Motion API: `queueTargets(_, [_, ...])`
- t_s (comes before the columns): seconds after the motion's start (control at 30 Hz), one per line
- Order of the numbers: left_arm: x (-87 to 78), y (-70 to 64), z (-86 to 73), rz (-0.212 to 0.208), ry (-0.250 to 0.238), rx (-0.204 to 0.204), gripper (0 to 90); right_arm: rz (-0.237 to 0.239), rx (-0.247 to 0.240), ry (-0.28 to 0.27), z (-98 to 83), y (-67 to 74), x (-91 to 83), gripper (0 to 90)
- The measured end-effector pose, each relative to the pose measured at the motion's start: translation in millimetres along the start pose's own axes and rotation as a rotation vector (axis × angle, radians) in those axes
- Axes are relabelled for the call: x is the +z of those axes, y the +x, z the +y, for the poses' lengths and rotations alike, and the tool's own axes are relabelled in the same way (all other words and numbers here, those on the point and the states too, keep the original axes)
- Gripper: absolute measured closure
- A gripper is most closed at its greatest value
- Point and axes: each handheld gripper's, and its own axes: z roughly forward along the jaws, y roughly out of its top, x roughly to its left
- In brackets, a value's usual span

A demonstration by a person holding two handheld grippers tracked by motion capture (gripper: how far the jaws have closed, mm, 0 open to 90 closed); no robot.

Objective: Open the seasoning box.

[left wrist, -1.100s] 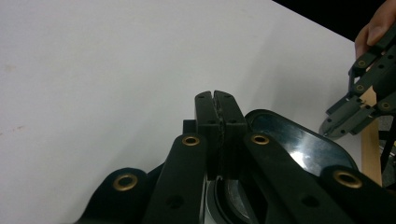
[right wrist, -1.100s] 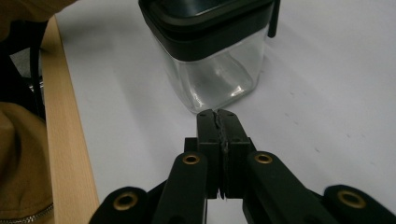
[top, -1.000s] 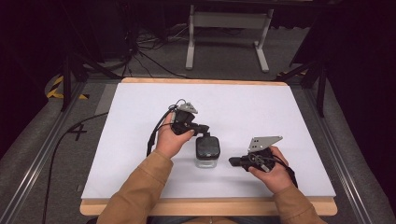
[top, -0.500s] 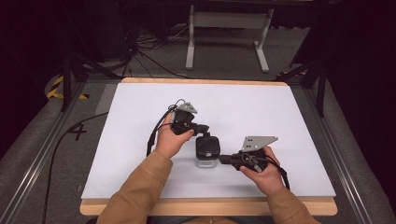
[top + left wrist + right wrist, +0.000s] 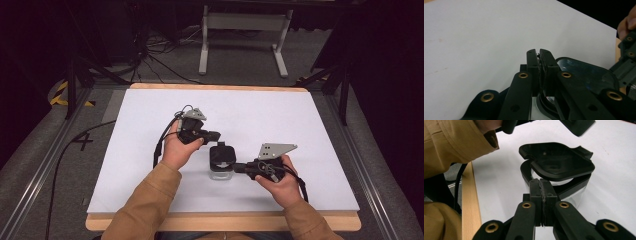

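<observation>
A small clear container (image 5: 220, 171) with a black rim and a black hinged lid (image 5: 222, 154) stands on the white table cover (image 5: 310, 130), near the middle of the table and a little toward the person's side; in the right gripper view the lid (image 5: 557, 161) sits tilted, lifted off the rim of the container (image 5: 574, 195) rather than seated flat. The right gripper (image 5: 239, 167) lies just beside the container on its right, jaws pointing at it, and in its own view the right gripper (image 5: 542, 192) has its jaws pressed together with nothing between them, their tips just short of the rim. The left gripper (image 5: 216, 135) hangs just behind the lid, jaws pointing to the right; in its own view the left gripper (image 5: 539, 63) also has its jaws pressed together, holding nothing, with the lid (image 5: 586, 75) just beyond and below them. Both forearms wear tan sleeves (image 5: 150, 200). Beyond the table, a dark floor carries cables (image 5: 150, 50) and a grey metal stand (image 5: 242, 30)
</observation>
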Motion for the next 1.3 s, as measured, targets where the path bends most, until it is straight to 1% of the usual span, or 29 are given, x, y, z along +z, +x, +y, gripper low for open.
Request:
queueTargets(0.07, [-8.2, -3.7, -1.1, 0.004, -0.005, -0.001, 88.0, 0.001, -0.005, -0.007, 2.7, -0.6, -0.7, 90.0])
queueTargets(0.17, [-24.3, -9.6, -4.0, 0.012, -0.003, 0.008, 88.3, 0.004, -0.016, -0.015, 6.8, -2.1, -0.6, 90.0])
queueTargets(0.23, [-33.0, -13.4, -6.5, 0.007, 0.001, 0.007, 89.1, 0.005, -0.019, -0.017, 9.7, -3.0, 0.0, 90.0])
queueTargets(0.3, [-41.5, -18.5, -10.0, -0.011, 0.036, 0.006, 89.0, 0.0, -0.03, -0.024, 12.4, -4.0, 0.4, 90.0])
queueTargets(0.4, [-49.7, -26.9, -17.2, -0.052, 0.107, 0.012, 88.9, 0.001, -0.025, -0.037, 17.4, -6.0, -0.6, 90.0])
queueTargets(0.43, [-49.7, -26.9, -17.2, -0.052, 0.107, 0.012, 89.2, 0.001, -0.025, -0.037, 17.4, -6.0, -0.6, 90.0])
queueTargets(0.47, [-51.3, -29.7, -19.6, -0.071, 0.131, 0.017, 89.4, -0.001, -0.029, -0.049, 21.3, -7.7, -0.9, 90.0])
queueTargets(0.5, [-52.1, -34.2, -22.0, -0.1, 0.165, 0.02, 89.5, -0.001, -0.033, -0.051, 22.6, -8.4, -0.8, 90.0])
queueTargets(0.53, [-51.4, -36.6, -22.9, -0.112, 0.181, 0.024, 89.5, 0.0, -0.032, -0.055, 24.0, -9.1, -0.6, 90.0])
queueTargets(0.57, [-51.4, -36.6, -22.9, -0.112, 0.181, 0.024, 89.5, 0.0, -0.032, -0.055, 24.0, -9.1, -0.6, 90.0])
queueTargets(0.6, [-48.5, -41.0, -24.7, -0.12, 0.211, 0.044, 89.5, -0.001, -0.036, -0.06, 26.7, -10.8, 0.0, 90.0])
queueTargets(0.63, [-48.5, -41.0, -24.7, -0.12, 0.211, 0.044, 89.5, -0.001, -0.035, -0.061, 27.4, -11.3, 0.3, 90.0])
queueTargets(0.67, [-44.2, -44.6, -26.1, -0.119, 0.213, 0.055, 89.5, 0.0, -0.035, -0.063, 28.3, -12.0, 0.7, 90.0])
queueTargets(0.7, [-42.6, -45.8, -26.6, -0.12, 0.214, 0.054, 89.5, -0.001, -0.033, -0.066, 29.0, -12.4, 0.9, 90.0])
queueTargets(0.73, [-38.5, -46.6, -27.5, -0.122, 0.2, 0.058, 89.7, -0.002, -0.036, -0.07, 29.5, -13.1, 1.3, 90.0])
queueTargets(0.77, [-34.8, -47.2, -28.5, -0.127, 0.198, 0.056, 89.8, -0.001, -0.031, -0.074, 30.2, -13.7, 1.8, 90.0])
queueTargets(0.8, [-30.8, -47.2, -29.2, -0.131, 0.192, 0.061, 89.9, 0.0, -0.028, -0.079, 30.6, -14.4, 2.5, 90.0])
queueTargets(0.83, [-27.2, -47.5, -30.2, -0.132, 0.182, 0.057, 89.9, -0.001, -0.029, -0.082, 31.0, -15.3, 3.0, 90.0])
queueTargets(0.87, [-27.2, -47.5, -30.2, -0.132, 0.182, 0.057, 89.9, -0.001, -0.029, -0.082, 31.0, -15.3, 3.0, 90.0])
queueTargets(0.93, [-20.0, -46.8, -31.8, -0.136, 0.16, 0.044, 90.0, -0.006, -0.015, -0.084, 31.3, -17.6, 5.8, 90.0])
queueTargets(0.97, [-20.0, -46.8, -31.8, -0.136, 0.16, 0.044, 90.0, -0.011, -0.012, -0.086, 31.3, -18.1, 6.4, 90.0])
queueTargets(1.0, [-17.6, -46.0, -32.8, -0.133, 0.146, 0.034, 90.0, -0.013, -0.01, -0.088, 31.5, -19.2, 7.4, 90.0])
queueTargets(1.07, [-16.7, -45.6, -33.0, -0.129, 0.145, 0.035, 90.0, -0.017, -0.009, -0.092, 31.6, -19.8, 8.1, 90.0])
queueTargets(1.1, [-14.9, -45.8, -33.8, -0.127, 0.142, 0.026, 90.0, -0.024, -0.012, -0.097, 31.9, -21.0, 8.8, 90.0])
queueTargets(1.17, [-12.6, -45.8, -34.4, -0.116, 0.135, 0.025, 90.0, -0.031, -0.002, -0.108, 32.9, -23.9, 9.9, 90.0])
queueTargets(1.23, [-11.3, -45.6, -34.5, -0.108, 0.138, 0.022, 90.0, -0.041, 0.004, -0.116, 34.4, -26.8, 11.2, 90.0])
queueTargets(1.3, [-9.3, -45.5, -35.2, -0.108, 0.138, 0.018, 90.0, -0.046, 0.007, -0.124, 35.0, -28.8, 12.4, 90.0])
